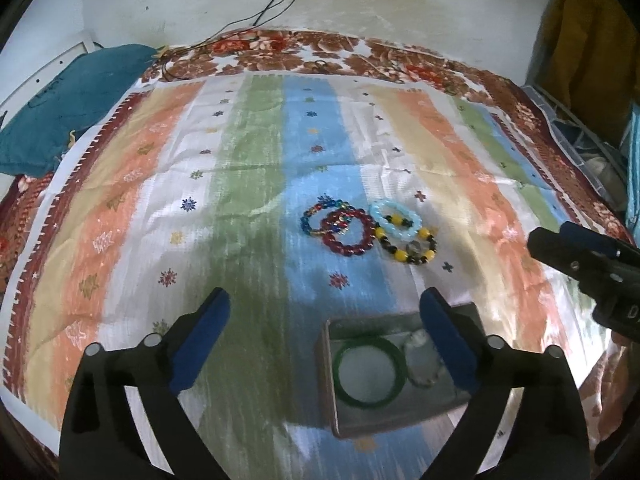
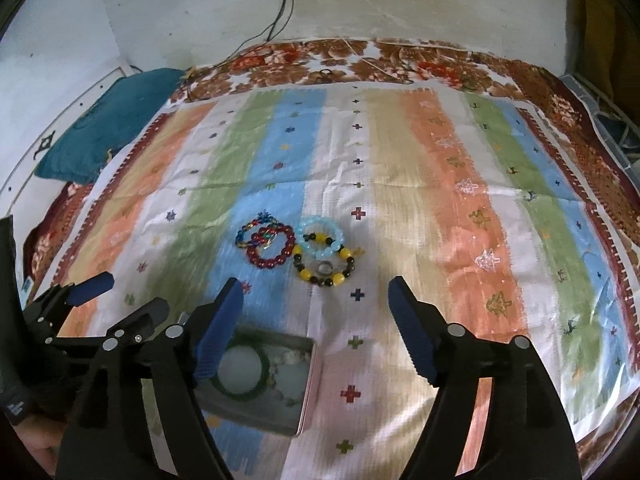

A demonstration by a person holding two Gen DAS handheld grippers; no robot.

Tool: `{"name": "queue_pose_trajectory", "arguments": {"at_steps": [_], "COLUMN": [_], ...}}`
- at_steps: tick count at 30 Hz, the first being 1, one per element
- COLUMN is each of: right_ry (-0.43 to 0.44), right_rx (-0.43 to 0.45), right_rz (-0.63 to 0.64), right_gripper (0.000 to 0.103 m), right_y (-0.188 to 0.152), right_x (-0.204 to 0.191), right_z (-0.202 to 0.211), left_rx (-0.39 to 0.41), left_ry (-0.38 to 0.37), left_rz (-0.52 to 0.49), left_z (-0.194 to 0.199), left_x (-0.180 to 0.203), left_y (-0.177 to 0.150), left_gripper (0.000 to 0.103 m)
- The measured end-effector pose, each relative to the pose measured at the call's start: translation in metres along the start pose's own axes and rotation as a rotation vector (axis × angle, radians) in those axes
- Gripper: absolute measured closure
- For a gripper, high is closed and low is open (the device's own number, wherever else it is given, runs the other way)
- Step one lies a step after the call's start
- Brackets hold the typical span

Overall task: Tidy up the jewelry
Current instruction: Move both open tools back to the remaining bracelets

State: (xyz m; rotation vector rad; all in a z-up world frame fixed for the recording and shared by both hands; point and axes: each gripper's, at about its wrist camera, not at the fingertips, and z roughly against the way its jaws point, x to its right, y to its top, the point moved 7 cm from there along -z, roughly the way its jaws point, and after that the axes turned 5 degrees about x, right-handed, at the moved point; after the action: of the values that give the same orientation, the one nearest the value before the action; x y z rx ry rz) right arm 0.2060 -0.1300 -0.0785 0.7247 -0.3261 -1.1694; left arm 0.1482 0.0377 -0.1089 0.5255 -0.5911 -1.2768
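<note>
Two tools, both with jaws spread wide and nothing between them. Our left tool (image 1: 324,340) hangs low over the bed, and its right finger (image 1: 448,344) crosses the near edge of the metal tin (image 1: 332,400), so the tin sits almost straight under and slightly right of that tool. Our right tool (image 2: 316,328) has the tin down at its left finger (image 2: 218,328), with its open gap facing the cloth ahead.

In the tin we see a green bangle (image 1: 370,372) lying flat and a pale beaded piece (image 1: 420,360) beside it, touching or nearly so; blur hides the rest.

The loose pile lies ahead of both tools, on the striped cloth (image 1: 248,168) covering the bed, apart from the tin. It holds a red bead bracelet (image 2: 272,250) overlapping a multicolour bracelet (image 2: 260,230) on the left, and a light blue bracelet (image 2: 320,240) overlapping a yellow and black bracelet (image 2: 326,268) on the right.

Key relation: from the right tool the pile is forward and a little left of centre; from the left tool it is forward and right. We judge the right tool better lined up on the yellow and black one, the nearest piece. No long axis; the rings lie flat, so a rim pinch from above seems needed. Overlaps could drag a neighbour along.
</note>
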Motion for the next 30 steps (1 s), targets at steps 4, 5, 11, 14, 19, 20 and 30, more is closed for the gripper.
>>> {"name": "queue_pose_trajectory", "arguments": {"at_steps": [4,5,11,14,19,20,30], "right_ry": [0.014,0.014,-0.003,-0.014,-0.032,-0.034,-0.023], "right_rx": [-0.011,-0.011,-0.029,-0.04,-0.057,-0.059,-0.083], "right_rz": [-0.031,-0.041,-0.043,-0.041,-0.03,-0.027,-0.015], "right_gripper": [0.027,0.027,0.025,0.025,0.025,0.025,0.025], "right_y": [0.005,0.007,0.013,0.014,0.017,0.018,0.023], "right_x": [0.007,0.009,0.015,0.017,0.02,0.02,0.021], "right_z": [-0.009,-0.012,-0.028,-0.036,-0.048,-0.051,-0.077], "left_rx": [-0.011,-0.01,-0.011,0.005,-0.015,-0.019,-0.025], "left_ry": [0.004,0.005,0.035,0.026,0.05,0.052,0.074], "left_rz": [0.009,0.014,0.023,0.019,0.015,0.019,-0.014], "left_z": [-0.011,-0.014,-0.029,-0.034,-0.051,-0.054,-0.08], "left_x": [-0.003,-0.004,-0.009,-0.009,-0.015,-0.017,-0.012], "left_y": [0.008,0.011,0.021,0.025,0.029,0.03,0.041], "left_gripper": [0.008,0.008,0.006,0.006,0.006,0.006,0.006]}}
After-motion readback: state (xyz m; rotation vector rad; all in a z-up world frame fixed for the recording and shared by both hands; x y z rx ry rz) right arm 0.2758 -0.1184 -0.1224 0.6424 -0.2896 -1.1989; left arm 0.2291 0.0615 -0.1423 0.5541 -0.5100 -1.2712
